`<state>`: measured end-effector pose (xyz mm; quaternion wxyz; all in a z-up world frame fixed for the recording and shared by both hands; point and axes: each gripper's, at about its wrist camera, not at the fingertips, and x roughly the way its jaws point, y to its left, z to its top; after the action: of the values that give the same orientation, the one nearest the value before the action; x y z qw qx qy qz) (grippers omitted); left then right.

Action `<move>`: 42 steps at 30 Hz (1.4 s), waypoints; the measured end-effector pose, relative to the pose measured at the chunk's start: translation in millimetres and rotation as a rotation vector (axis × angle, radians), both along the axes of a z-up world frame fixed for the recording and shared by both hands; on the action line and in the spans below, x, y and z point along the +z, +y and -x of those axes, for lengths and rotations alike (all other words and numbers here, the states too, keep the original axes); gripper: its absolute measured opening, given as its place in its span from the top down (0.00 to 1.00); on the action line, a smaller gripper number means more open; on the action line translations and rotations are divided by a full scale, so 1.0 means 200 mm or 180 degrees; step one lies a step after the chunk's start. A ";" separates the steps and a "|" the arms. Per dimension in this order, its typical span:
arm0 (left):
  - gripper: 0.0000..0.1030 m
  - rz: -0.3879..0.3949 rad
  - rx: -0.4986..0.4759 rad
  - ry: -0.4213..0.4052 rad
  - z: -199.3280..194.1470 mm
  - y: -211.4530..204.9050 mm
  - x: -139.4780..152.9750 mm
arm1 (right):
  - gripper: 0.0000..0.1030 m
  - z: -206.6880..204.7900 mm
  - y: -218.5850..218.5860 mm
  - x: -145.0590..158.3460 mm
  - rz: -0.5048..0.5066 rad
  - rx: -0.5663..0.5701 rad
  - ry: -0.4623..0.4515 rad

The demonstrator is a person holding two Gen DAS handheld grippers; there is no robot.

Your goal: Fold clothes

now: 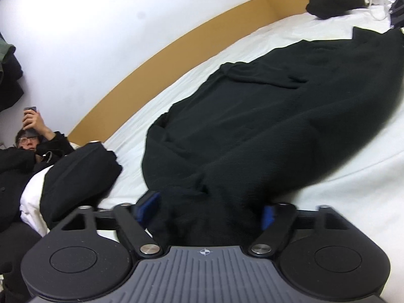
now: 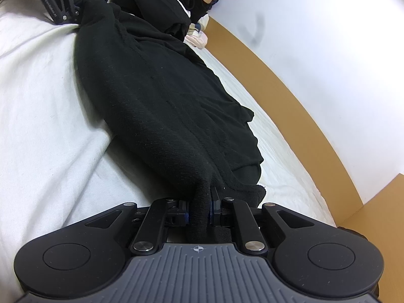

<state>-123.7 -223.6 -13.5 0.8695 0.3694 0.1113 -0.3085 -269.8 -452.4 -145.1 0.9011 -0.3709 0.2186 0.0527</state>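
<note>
Black clothing (image 2: 156, 106) lies stretched long across the white bed (image 2: 38, 126). The right gripper (image 2: 200, 210) pinches its near end tight. The left gripper (image 1: 205, 212) is spread wide around the far end, not squeezing. A person (image 1: 30, 149) with a phone (image 1: 29, 109) lies beside a folded black pile (image 1: 75, 176).

**Matt cloth, matt plastic, bright metal pins**

The garment (image 2: 161, 106) is black knit cloth, soft and slightly fuzzy, matt throughout. The bed (image 2: 45, 131) wears a white woven sheet, matt and lightly creased. The right claw (image 2: 199, 208) has matt black plastic links, round brushed-metal pins with a dull shine, and a grey ribbed, rubbery-looking cover. The left claw (image 1: 205, 208) is built the same, its pads (image 1: 149, 205) a smooth blue. The bed surround (image 1: 156, 55) is a flat tan board, smooth and unglossed. The wall (image 2: 341, 38) is smooth, matt white.
</note>
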 end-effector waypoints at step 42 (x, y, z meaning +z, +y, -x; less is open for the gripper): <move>0.67 -0.0092 -0.0359 0.0091 0.05 0.00 -0.03 | 0.87 -0.04 -0.15 0.16 -0.0223 0.0017 0.0082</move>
<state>-134.0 -223.7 -19.1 0.8436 0.3831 0.1072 -0.3607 -261.0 -482.4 -112.5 0.9105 -0.3390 0.2271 0.0674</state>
